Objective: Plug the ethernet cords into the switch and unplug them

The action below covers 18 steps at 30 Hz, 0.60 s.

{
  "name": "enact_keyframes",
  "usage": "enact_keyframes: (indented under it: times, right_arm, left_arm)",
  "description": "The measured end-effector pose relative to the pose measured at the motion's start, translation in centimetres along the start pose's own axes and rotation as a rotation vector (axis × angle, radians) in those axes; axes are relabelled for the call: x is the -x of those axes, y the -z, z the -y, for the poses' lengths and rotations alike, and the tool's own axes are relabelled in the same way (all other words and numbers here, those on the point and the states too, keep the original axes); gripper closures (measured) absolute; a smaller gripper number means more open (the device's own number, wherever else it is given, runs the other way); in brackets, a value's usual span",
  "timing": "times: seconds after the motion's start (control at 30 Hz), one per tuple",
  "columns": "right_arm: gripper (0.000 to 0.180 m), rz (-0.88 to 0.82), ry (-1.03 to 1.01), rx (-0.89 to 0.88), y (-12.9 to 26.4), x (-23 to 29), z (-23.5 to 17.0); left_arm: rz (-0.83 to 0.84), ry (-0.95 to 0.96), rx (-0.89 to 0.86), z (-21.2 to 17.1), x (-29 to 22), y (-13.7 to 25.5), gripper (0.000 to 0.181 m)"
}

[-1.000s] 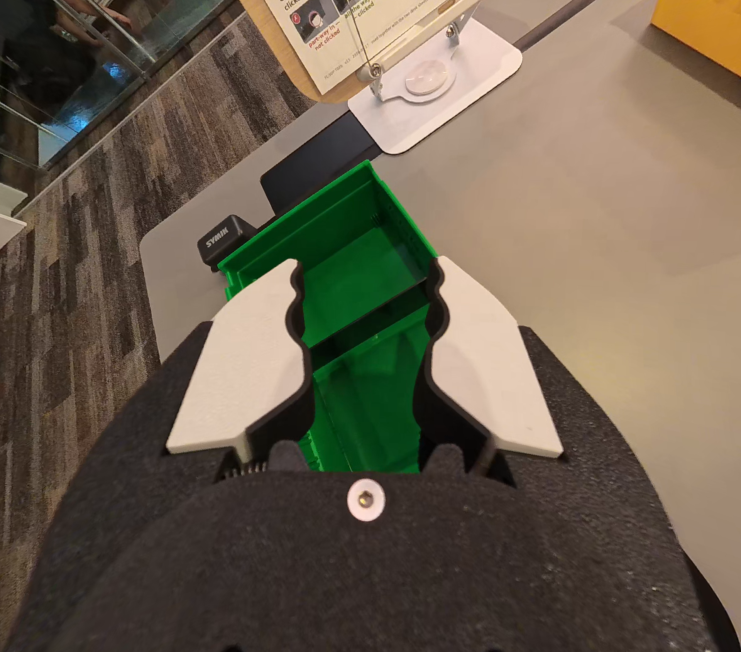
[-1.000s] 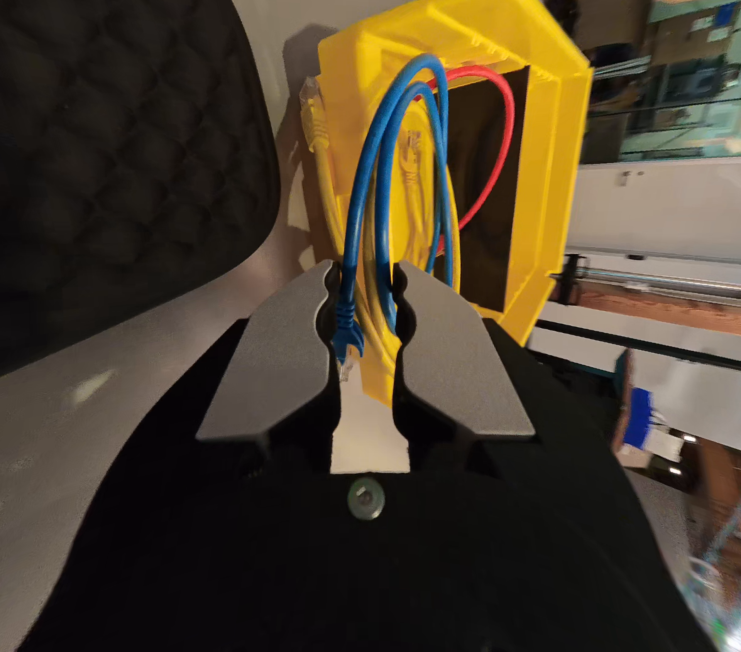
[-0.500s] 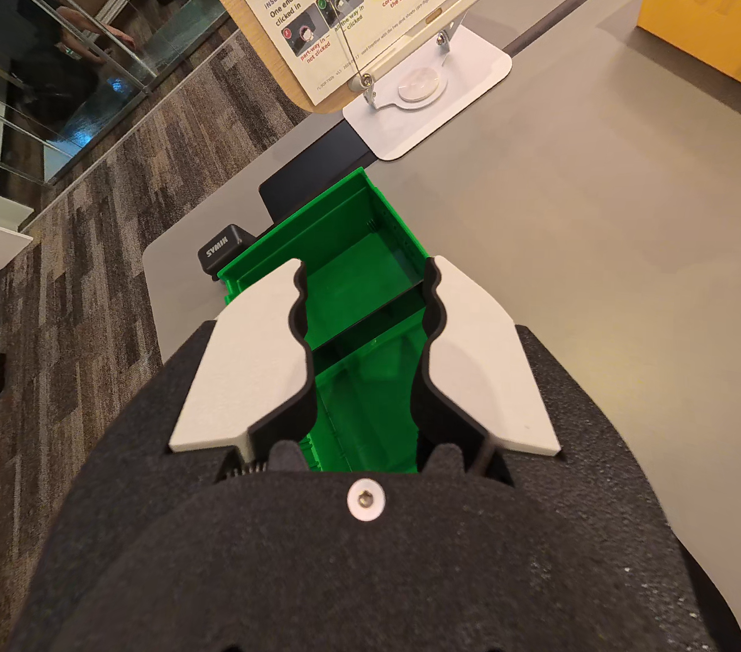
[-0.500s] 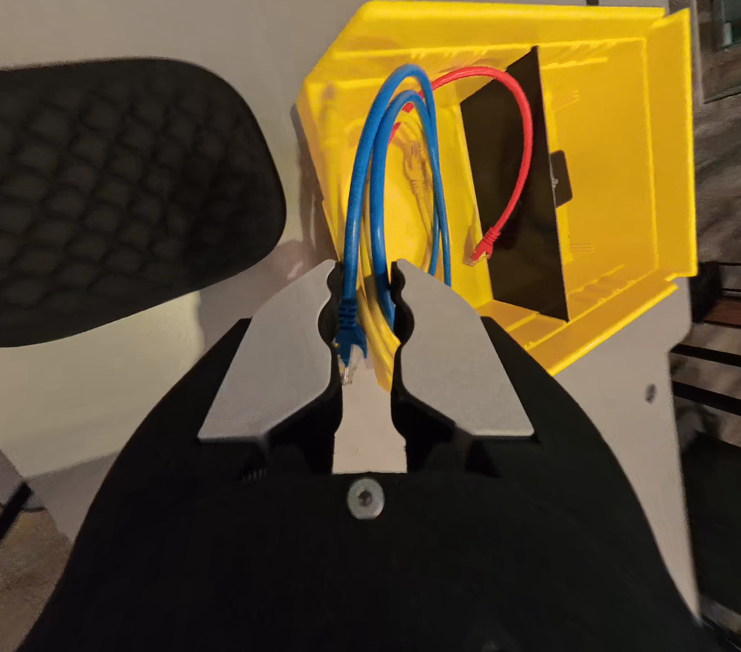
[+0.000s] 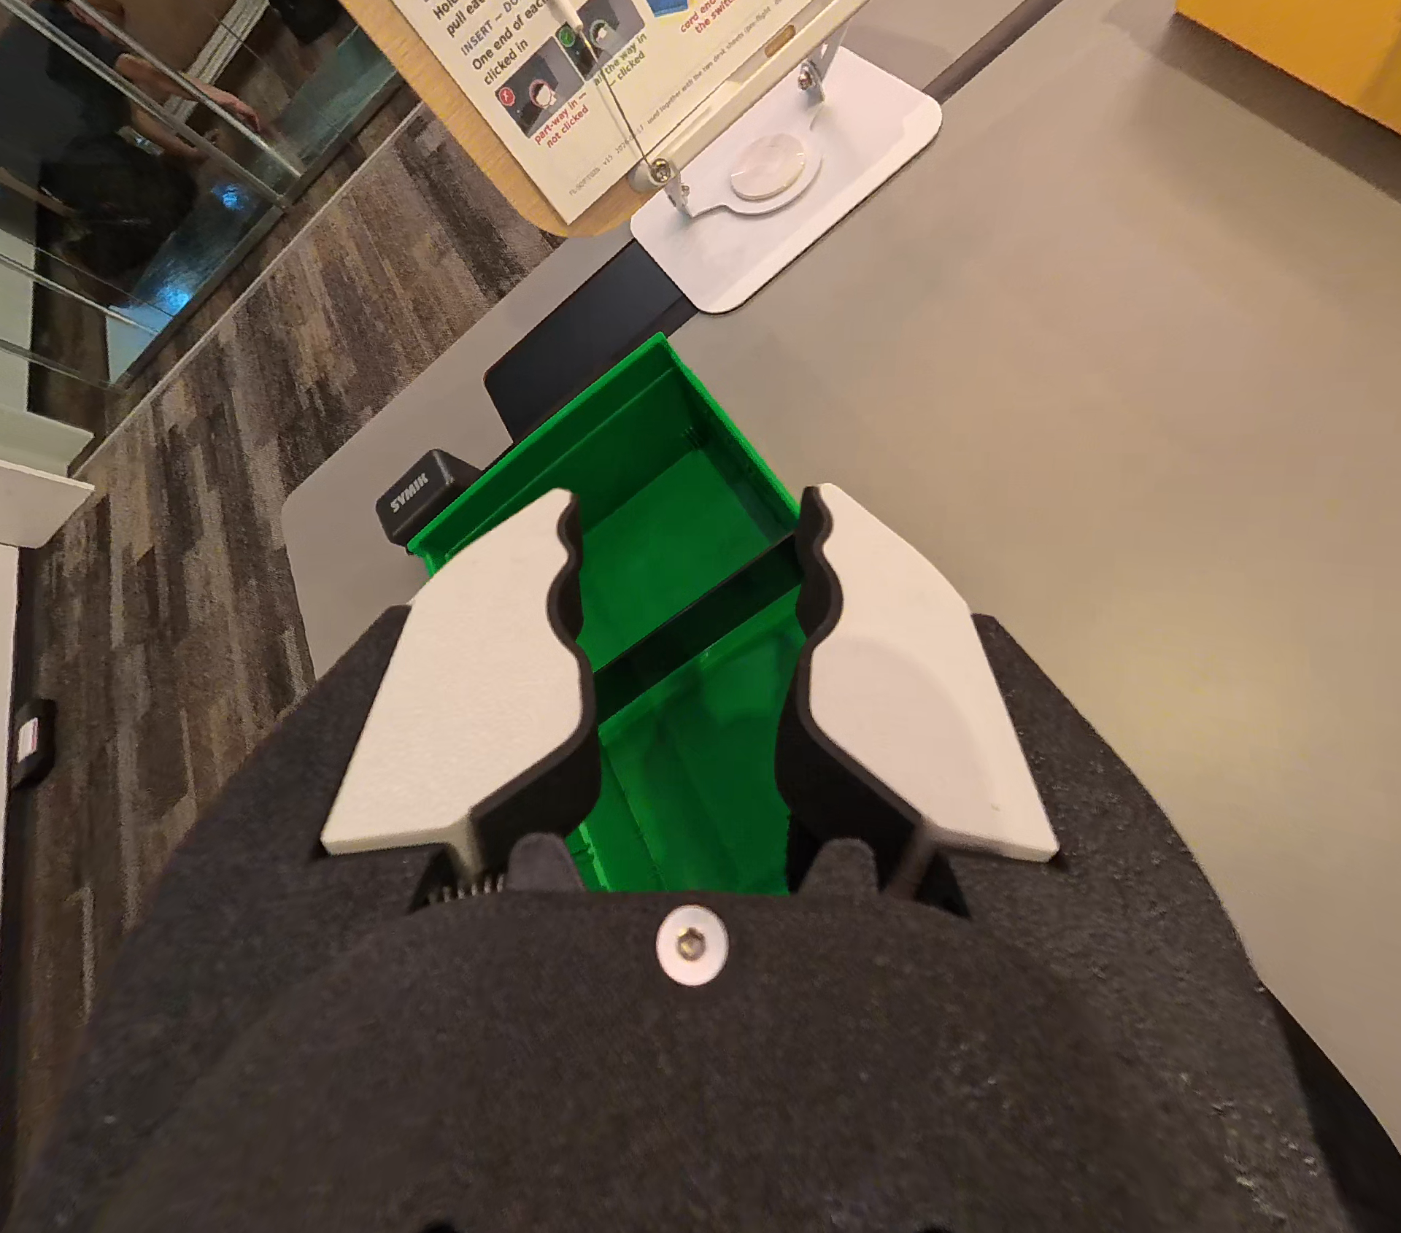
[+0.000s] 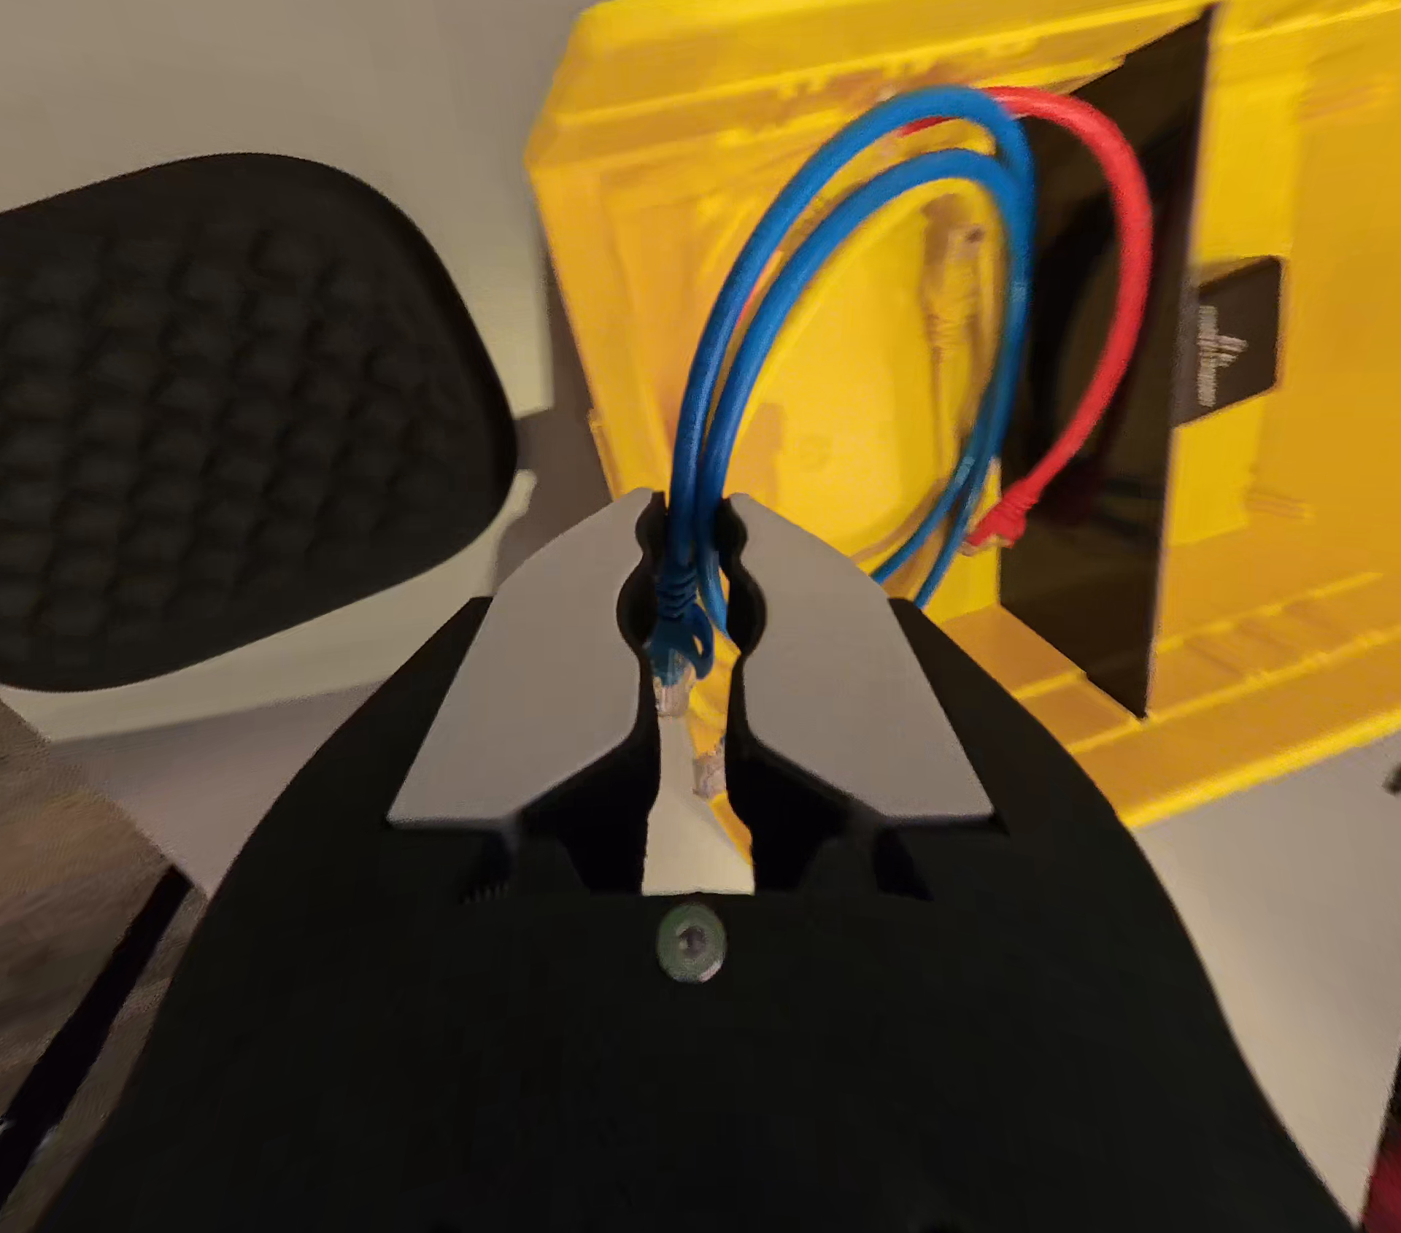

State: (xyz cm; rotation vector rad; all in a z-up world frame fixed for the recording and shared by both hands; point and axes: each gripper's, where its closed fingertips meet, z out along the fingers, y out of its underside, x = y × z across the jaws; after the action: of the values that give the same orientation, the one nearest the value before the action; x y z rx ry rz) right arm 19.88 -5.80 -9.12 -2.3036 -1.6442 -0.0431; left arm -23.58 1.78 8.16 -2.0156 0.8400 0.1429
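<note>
Between right gripper (image 6: 691, 518) fingers, blue cord (image 6: 709, 378)

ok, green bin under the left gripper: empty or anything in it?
Looks empty: the green bin shows bare floor either side of its dark divider; the near end is hidden.

The left gripper (image 5: 688, 598) sat at the centre of its frame, jaws spread wide with nothing between them. The right gripper (image 6: 691, 579), centred in its frame, had its jaws nearly together, pinching a blue cord (image 6: 709, 378) near the tips.
</note>
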Motion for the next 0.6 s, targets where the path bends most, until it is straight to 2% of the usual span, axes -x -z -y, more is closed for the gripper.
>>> enact_keyframes:
  times: [0.1,0.2,0.3,0.37,0.5,0.6]
  right_arm:
    - [0.164,0.065,0.002,0.087,-1.9,0.9,-0.6]
    - [0.162,0.09,-0.041,0.063,-2.0,0.9,-0.5]
    - [0.146,0.09,-0.048,0.044,-1.8,0.9,-1.0]
    - [0.143,0.108,-0.058,0.01,-1.3,1.2,-1.0]
    - [0.134,0.073,-0.082,-0.163,2.7,0.9,0.2]
    - [0.132,-0.172,-0.227,-0.311,8.2,-3.6,0.3]
  left_arm:
    - [-0.007,-0.012,-0.011,0.3,-0.4,0.1,0.128]
    - [-0.013,-0.025,-0.01,0.4,-0.7,0.0,0.128]
    - [-0.017,-0.034,-0.009,0.5,-0.9,-0.1,0.128]
    - [-0.019,-0.033,-0.013,0.6,-0.8,-0.1,0.128]
    - [-0.015,-0.013,-0.02,0.4,-0.3,0.1,0.127]
    - [0.01,0.039,-0.015,-0.4,1.1,0.3,0.126]
